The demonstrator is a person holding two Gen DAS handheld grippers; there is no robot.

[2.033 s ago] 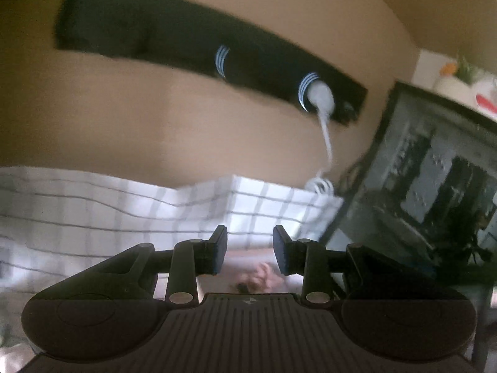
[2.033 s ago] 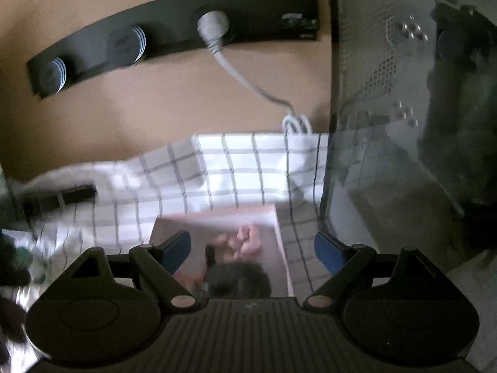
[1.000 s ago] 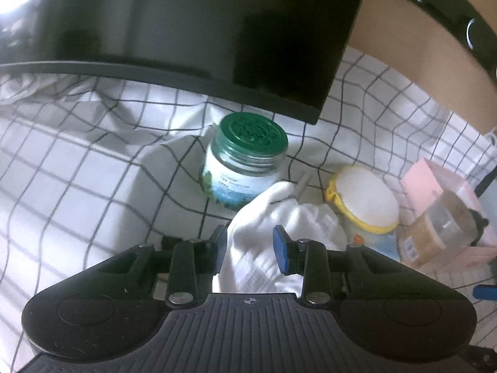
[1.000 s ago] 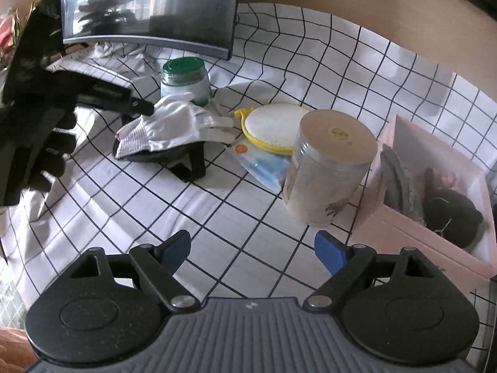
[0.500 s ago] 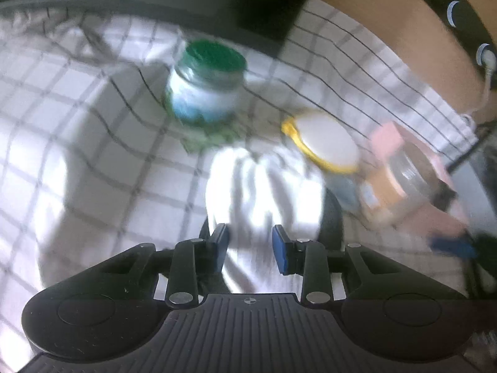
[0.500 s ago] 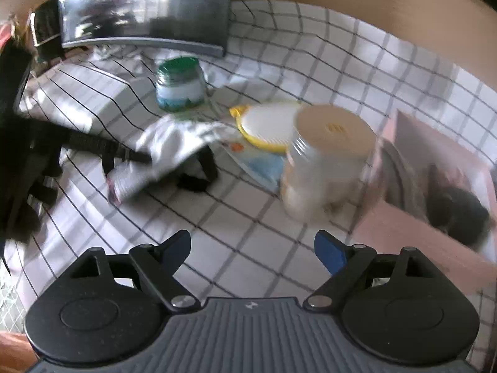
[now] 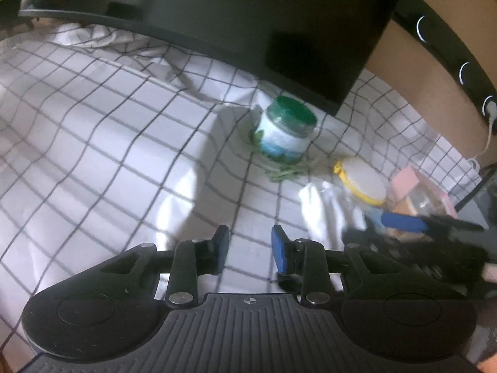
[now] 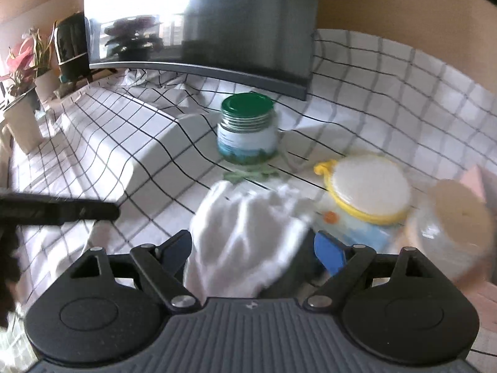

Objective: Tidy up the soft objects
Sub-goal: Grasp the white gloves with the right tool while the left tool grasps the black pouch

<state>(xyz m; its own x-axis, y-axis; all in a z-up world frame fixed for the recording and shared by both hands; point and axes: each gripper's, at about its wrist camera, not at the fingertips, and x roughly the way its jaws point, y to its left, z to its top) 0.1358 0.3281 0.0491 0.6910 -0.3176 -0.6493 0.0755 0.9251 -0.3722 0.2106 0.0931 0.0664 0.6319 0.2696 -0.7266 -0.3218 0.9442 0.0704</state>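
Observation:
A crumpled white cloth (image 8: pixel 248 233) lies on the checked tablecloth (image 8: pixel 130 143), partly over something black. My right gripper (image 8: pixel 253 250) stands wide open around it, with the cloth between its blue pads and a gap at the right pad. In the left wrist view the same cloth (image 7: pixel 323 205) is blurred, off to the right of my left gripper (image 7: pixel 250 248). That gripper hangs over bare tablecloth (image 7: pixel 124 161), its jaws narrowly apart with nothing between them. A pink box (image 7: pixel 407 180) stands at the far right.
A green-lidded jar (image 8: pixel 247 130) stands behind the cloth, below a dark monitor (image 8: pixel 217 25). A round white pad with a yellow rim (image 8: pixel 369 189) and a clear jar (image 8: pixel 453 233) lie to the right. Potted plants (image 8: pixel 21 93) stand at the far left.
The white cloth left my left gripper's jaws and now lies on the table. My left gripper swung away to the left. My right gripper came forward until the cloth sat between its open jaws.

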